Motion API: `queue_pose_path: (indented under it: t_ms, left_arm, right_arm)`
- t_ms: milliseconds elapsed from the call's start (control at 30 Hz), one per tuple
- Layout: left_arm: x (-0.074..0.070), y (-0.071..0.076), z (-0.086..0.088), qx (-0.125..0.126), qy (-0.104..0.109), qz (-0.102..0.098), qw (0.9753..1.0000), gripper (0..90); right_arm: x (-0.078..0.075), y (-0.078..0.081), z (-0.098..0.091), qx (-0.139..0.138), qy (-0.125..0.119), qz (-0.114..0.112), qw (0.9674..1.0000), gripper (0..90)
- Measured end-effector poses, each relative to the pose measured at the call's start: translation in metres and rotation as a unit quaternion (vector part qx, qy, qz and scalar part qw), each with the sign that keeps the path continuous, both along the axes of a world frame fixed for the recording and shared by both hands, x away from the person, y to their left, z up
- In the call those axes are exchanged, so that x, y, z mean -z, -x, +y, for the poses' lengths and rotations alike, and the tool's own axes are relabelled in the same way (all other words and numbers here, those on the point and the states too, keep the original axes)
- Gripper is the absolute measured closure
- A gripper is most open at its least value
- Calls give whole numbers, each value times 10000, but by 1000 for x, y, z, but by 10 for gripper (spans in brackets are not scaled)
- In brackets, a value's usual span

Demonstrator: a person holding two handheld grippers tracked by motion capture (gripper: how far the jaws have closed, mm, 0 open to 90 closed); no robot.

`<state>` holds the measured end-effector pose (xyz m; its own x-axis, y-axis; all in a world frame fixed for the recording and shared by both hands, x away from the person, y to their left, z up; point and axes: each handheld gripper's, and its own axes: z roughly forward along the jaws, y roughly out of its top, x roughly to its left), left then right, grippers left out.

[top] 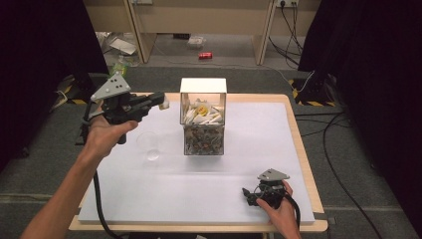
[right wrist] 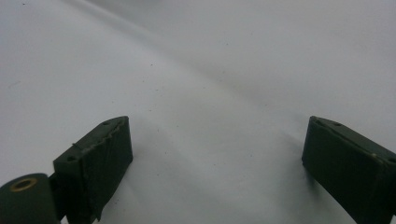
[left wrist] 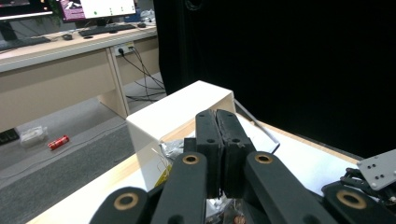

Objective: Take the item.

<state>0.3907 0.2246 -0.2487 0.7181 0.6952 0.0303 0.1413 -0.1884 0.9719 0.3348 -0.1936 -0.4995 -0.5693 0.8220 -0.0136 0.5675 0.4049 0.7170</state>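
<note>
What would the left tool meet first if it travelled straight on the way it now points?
Probably the clear box: the left tool, shut, points toward its white top. Depth is unclear; it might pass just above.

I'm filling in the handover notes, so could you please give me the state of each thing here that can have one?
left gripper: shut, nothing visible between its pads, raised above the table's left edge.
right gripper: open, empty, low over the white sheet.
clear box: upright, open on top, partly filled with small items.
clear cup: upright, seemingly empty.
</note>
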Motion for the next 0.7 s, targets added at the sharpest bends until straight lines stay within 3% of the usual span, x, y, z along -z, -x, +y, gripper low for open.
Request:
queue_pose_path:
  t_ms: [300,700]
  left_arm:
    - [19,8,19,-181,-6,-61,9998,877]
    - [53,9,40,-524,20,91,9986,876]
  right_arm:
    - [0,0,0,-2,3,-4,10000,91]
    - [0,0,0,-2,4,-5,10000,91]
